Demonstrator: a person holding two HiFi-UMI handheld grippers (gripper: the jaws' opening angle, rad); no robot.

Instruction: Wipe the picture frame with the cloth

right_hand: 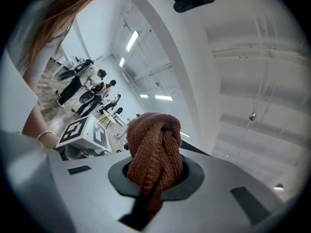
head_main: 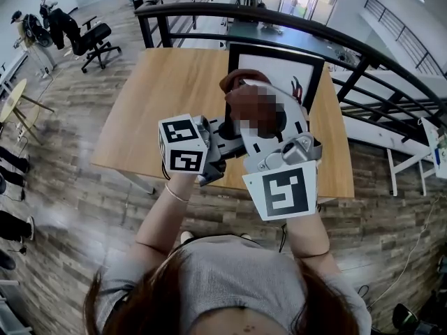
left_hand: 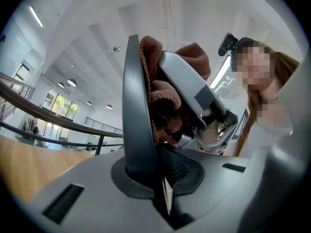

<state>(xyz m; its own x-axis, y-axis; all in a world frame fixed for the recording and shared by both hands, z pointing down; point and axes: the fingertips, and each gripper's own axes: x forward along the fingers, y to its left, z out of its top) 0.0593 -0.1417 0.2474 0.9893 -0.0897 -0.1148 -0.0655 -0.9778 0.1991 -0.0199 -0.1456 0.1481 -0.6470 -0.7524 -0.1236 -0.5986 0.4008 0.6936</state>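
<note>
Spanning the middle of the head view, the wooden bench (head_main: 154, 103) sits under the work.

The picture frame (head_main: 276, 51), black border with a white picture, is held upright above the far half of the bench. I cannot tell whether its bottom edge rests on the wood.

The left hand-held gripper (left_hand: 156, 181) is clenched on the frame's thin edge. The right hand-held gripper (right_hand: 154, 178) is clamped on the brown cloth (right_hand: 155, 144), which is bunched into a wad. In the left gripper view that wad presses against the frame's face.

Risks, as I judge them:
- The frame is pinched at one edge only. A hard push from the cloth could lever it out of the jaws or twist it, and it would drop onto the bench.
- The wad is short, so the right jaw tips could reach past it and scrape the picture face.
- The two hand-held grippers sit very near each other. A long stroke toward the left one could knock it.

Surroundings: a dark curved railing (head_main: 279, 18) runs behind the bench, and an office chair (head_main: 94, 40) stands well apart at the far left. Neither is in the way.
</note>
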